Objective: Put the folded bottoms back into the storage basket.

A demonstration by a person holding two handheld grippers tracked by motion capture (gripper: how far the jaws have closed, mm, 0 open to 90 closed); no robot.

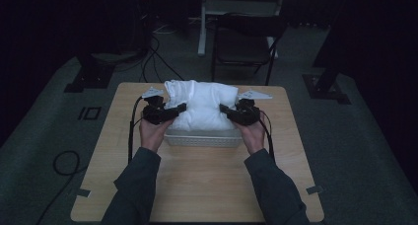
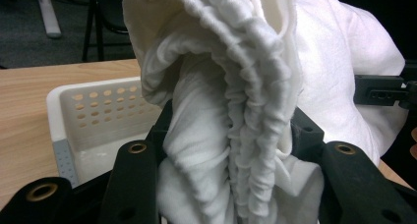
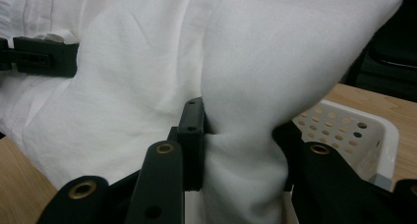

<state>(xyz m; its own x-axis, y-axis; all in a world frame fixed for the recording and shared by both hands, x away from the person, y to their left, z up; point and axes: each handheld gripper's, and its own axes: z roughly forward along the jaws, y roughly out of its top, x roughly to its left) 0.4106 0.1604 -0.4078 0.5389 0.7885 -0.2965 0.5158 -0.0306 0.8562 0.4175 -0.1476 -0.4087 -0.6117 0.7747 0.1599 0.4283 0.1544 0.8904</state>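
1. Centrally, a white cloth bundle (image 1: 199, 106) hangs between the two grippers, directly above a white perforated basket (image 1: 202, 137).
2. At the bundle's left end, the left gripper (image 1: 173, 110) pinches a gathered, ruffled fold (image 2: 236, 150); both jaws press into the fabric.
3. At the bundle's right end, the right gripper (image 1: 227, 110) is clamped on a smooth bulging corner (image 3: 246, 155); the cloth is squeezed narrow between its jaws.
4. Below and behind the jaws in each gripper view, the basket's holed wall (image 2: 98, 108) is visible.
5. Beneath the basket lies a wooden table (image 1: 197, 185).
6. Beyond the far edge of the table, ahead of both grippers, stands a dark chair (image 1: 244, 45).
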